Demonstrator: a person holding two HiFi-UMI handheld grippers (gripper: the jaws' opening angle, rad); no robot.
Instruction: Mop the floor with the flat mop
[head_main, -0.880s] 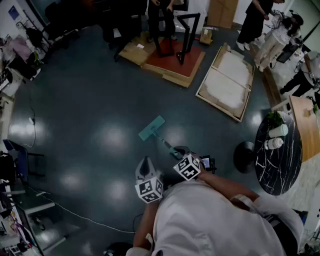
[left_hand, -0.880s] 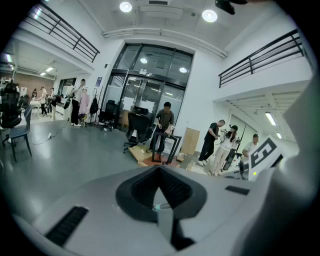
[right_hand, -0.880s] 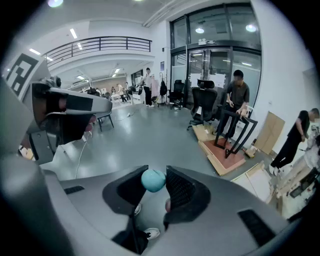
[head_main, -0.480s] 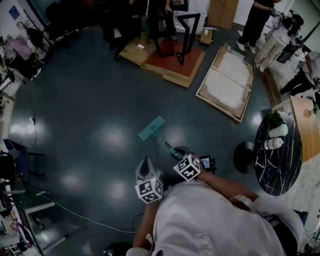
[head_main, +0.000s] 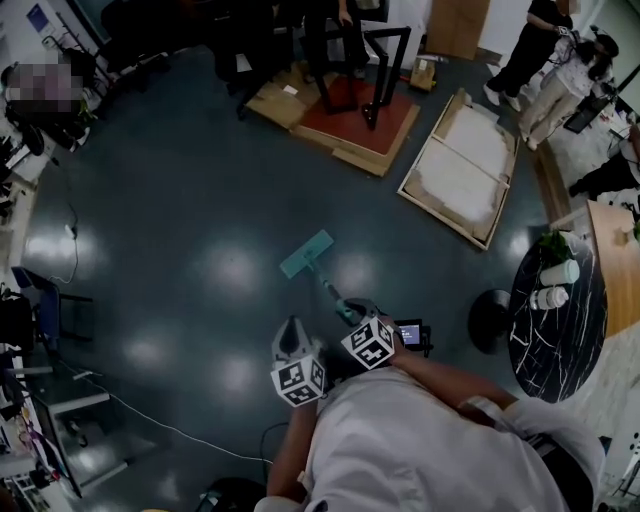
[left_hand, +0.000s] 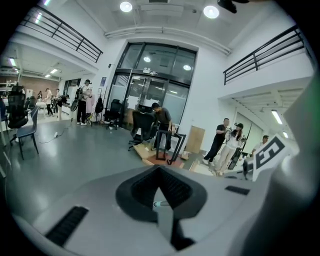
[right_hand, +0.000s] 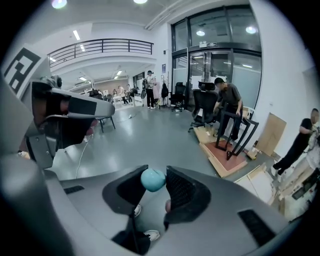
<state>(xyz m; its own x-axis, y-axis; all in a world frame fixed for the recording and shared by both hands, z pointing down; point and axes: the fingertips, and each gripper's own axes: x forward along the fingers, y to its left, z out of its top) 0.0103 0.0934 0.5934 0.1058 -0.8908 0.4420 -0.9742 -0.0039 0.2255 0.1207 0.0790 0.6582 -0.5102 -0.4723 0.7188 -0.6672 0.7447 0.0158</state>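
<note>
Mop head (head_main: 306, 254) is laid flat on the floor (head_main: 180, 190) just ahead of the person, and its pole (head_main: 326, 286) is slanted back toward the right gripper (right_hand: 158, 173). A teal knob (right_hand: 151, 180) on the pole is pinched between that gripper's jaws, which are kept apart only by the knob's width. The left gripper (left_hand: 160, 170) is carried just beside the right one, off the line of the pole. Its jaws are pressed together at the tips, and nothing is plainly gripped. A pale strip with a teal speck is seen in the gap behind the tips, but what it is cannot be told.

Little about progress can be read from the floor. It is glossy everywhere, lamp reflections are spread over it, and no wet band, streak or dry edge is marked off around the mop head. The mopped part therefore cannot be told from the unmopped part. The work is judged to be under way, since the mop head is down and the pole is gripped, yet probably far from finished. A wide stretch of open floor is left to the left and ahead, up to the boards (head_main: 460, 165) and beside the round desk (head_main: 560, 340). A cable (head_main: 150, 425) lying at the lower left would have to be worked around.
</note>
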